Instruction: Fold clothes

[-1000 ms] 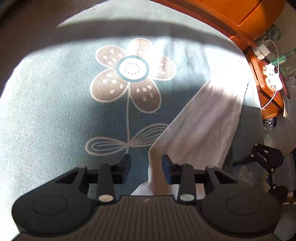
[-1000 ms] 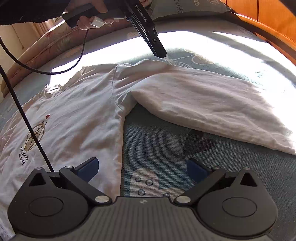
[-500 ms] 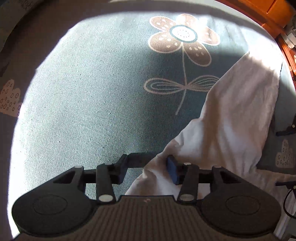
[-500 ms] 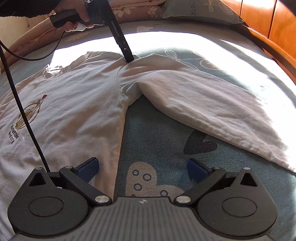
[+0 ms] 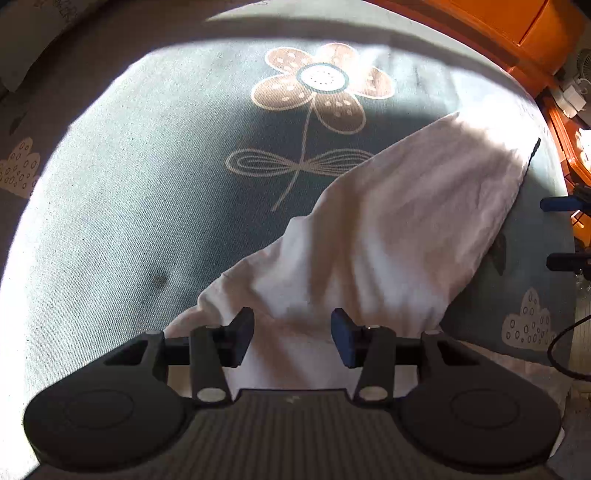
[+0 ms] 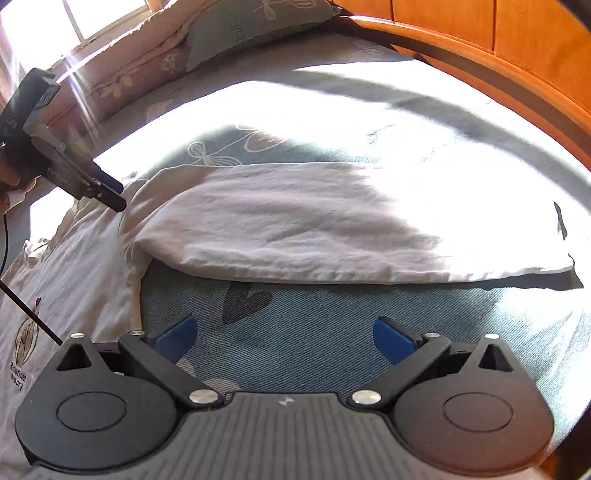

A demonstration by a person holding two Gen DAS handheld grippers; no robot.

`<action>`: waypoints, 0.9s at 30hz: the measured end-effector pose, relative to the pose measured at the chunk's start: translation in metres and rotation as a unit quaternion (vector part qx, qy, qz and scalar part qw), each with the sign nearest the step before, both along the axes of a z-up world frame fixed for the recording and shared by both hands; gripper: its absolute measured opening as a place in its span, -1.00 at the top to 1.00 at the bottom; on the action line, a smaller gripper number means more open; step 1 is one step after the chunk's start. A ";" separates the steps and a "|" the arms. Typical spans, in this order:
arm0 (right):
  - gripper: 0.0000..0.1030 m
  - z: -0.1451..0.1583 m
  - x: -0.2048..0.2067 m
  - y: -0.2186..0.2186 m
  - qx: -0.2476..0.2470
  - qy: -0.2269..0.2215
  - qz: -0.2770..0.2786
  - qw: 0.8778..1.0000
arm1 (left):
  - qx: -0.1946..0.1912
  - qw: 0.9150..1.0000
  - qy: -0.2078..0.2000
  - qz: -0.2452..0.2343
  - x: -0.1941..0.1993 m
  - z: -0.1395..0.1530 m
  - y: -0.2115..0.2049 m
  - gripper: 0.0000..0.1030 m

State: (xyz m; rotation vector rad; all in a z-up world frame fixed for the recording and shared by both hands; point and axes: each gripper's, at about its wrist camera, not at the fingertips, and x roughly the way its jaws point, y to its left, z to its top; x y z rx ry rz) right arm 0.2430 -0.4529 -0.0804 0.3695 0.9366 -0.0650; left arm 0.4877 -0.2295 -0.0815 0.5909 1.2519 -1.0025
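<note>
A white long-sleeved shirt (image 6: 74,280) with a small chest print lies flat on the blue patterned bed sheet (image 6: 314,332). Its sleeve (image 6: 295,221) stretches out to the right, half in sunlight. My left gripper (image 5: 291,332) points down at the shoulder end of that sleeve (image 5: 406,229). Its jaws are closing, cloth lies between them, and the pads stand apart from it. In the right wrist view the left gripper (image 6: 114,201) meets the shirt at the shoulder seam. My right gripper (image 6: 284,339) hangs open over bare sheet, just short of the sleeve's lower edge, with nothing between its fingers.
Pillows (image 6: 251,26) lie at the head of the bed. An orange wooden bed frame (image 6: 480,62) curves along the far side. A bedside cabinet (image 5: 569,122) with small items stands beyond the mattress edge. A black cable (image 6: 29,310) crosses the shirt's body.
My left gripper slid along the sleeve to its shoulder end, and its jaws now stand wider over the cloth. The right gripper swung right, so the sleeve fills its view.
</note>
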 end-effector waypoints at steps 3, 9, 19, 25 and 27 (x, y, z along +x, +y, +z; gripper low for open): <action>-1.00 -0.009 -0.012 -0.055 0.074 -0.023 -0.101 0.992 | -0.017 0.999 0.030 0.030 -0.013 -0.002 0.008 0.10; -1.00 -0.042 -0.033 -0.129 0.234 -0.125 -0.243 0.933 | -0.026 0.997 0.049 0.050 -0.028 -0.005 0.012 0.06; -0.96 -0.048 -0.018 -0.158 0.224 -0.174 -0.302 0.910 | -0.030 0.997 0.048 0.046 -0.027 0.000 0.009 0.06; 0.84 -0.056 -0.018 -0.182 0.205 -0.111 -0.350 0.907 | -0.025 0.998 0.046 0.030 -0.040 -0.002 0.008 0.06; 0.84 -0.059 -0.022 -0.187 0.223 -0.117 -0.346 0.904 | -0.024 0.998 0.049 0.033 -0.042 -0.003 0.007 0.06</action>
